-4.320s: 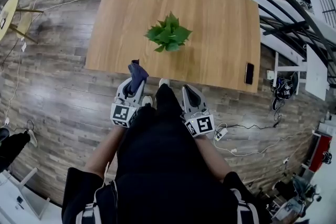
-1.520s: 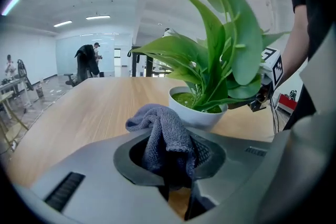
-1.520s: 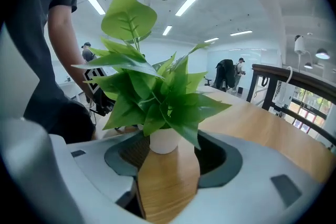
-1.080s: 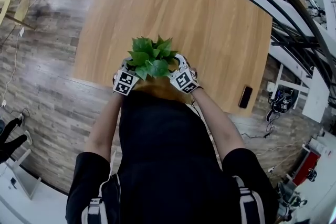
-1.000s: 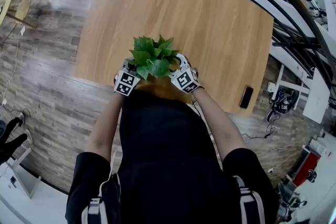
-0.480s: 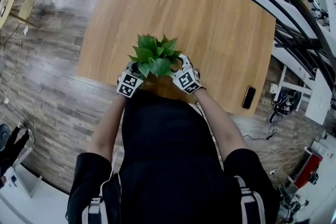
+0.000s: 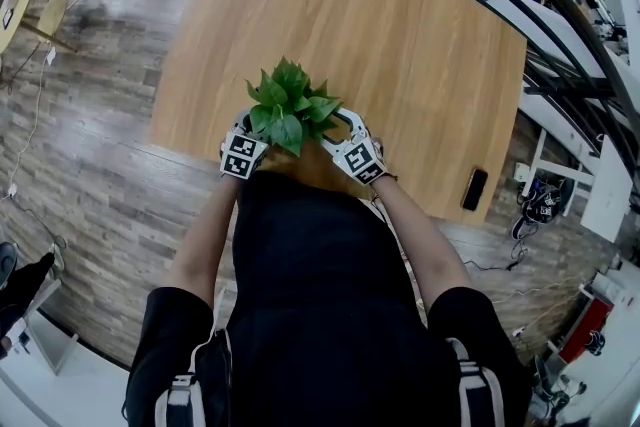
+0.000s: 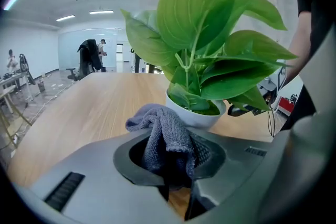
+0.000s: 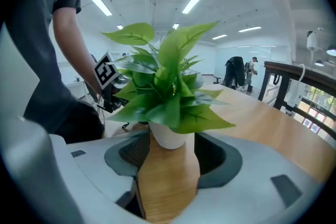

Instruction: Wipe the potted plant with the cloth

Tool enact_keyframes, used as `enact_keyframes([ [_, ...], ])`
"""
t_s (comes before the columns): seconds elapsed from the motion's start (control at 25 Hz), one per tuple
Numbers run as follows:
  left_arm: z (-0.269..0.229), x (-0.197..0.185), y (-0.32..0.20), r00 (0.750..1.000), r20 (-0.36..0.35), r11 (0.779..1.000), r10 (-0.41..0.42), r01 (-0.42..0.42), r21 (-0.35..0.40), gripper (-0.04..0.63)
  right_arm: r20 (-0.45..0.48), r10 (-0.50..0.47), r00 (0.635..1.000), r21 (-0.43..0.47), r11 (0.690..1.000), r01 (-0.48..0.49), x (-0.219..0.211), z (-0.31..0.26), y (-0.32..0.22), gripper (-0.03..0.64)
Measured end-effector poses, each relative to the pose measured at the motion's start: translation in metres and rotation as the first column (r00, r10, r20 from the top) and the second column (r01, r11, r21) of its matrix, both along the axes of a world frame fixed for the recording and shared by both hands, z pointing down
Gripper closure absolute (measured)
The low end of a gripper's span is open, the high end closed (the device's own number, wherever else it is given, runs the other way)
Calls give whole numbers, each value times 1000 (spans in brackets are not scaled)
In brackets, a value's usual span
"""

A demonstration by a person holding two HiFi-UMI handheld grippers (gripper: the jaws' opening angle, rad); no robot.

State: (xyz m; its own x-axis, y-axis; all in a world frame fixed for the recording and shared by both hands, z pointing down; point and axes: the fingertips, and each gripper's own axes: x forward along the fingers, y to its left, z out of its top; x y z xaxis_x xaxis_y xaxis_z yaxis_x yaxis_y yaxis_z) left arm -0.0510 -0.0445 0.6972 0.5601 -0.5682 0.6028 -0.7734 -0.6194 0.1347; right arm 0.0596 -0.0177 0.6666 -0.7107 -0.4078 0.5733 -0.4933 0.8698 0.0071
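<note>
**Both grippers flank the plant at the table's near edge**

The potted plant (image 7: 289, 105) stands on the wooden table (image 7: 400, 35), close to the edge nearest the person, its broad green leaves spreading over a small white pot (image 8: 195, 117). In the head view the two grippers sit just beside it, one on each side, with their marker cubes facing up and the leaves overhanging their tips.

The left gripper (image 8: 174, 161) has its jaws closed on a grey-blue cloth (image 8: 164, 136). The cloth is bunched between the pads and rises out of them in a rumpled fold. The fold's top sits right in front of the pot's wall (whether it actually touches the pot cannot be told from here). The lowest leaves hang just above it.

The right gripper (image 9: 170, 159) has its jaws apart and holds nothing. Bare tabletop shows in the gap between the dark pads, and the pot stands upright in line with that gap at its far end, with neither pad against it.

A dark phone (image 7: 474, 189) lies on the table's near right corner, well apart from the plant. Plank flooring (image 7: 90, 165) surrounds the table.
</note>
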Motion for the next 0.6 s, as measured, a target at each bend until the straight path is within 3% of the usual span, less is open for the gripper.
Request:
enact_keyframes([
  [0.08,0,0,-2,1000,1,1000,6,-6,0,480,-7,20,1000,13,1000,-20,2,-1,-12,370],
  [0.32,-3,6,3,997,27,998,70,-69,-11,480,-26,-62,998,37,997,63,-15,-6,-16,370],
  [0.6,-6,14,17,990,34,991,136,-135,-23,480,-13,-45,999,35,998,46,-15,-4,-16,370],
])
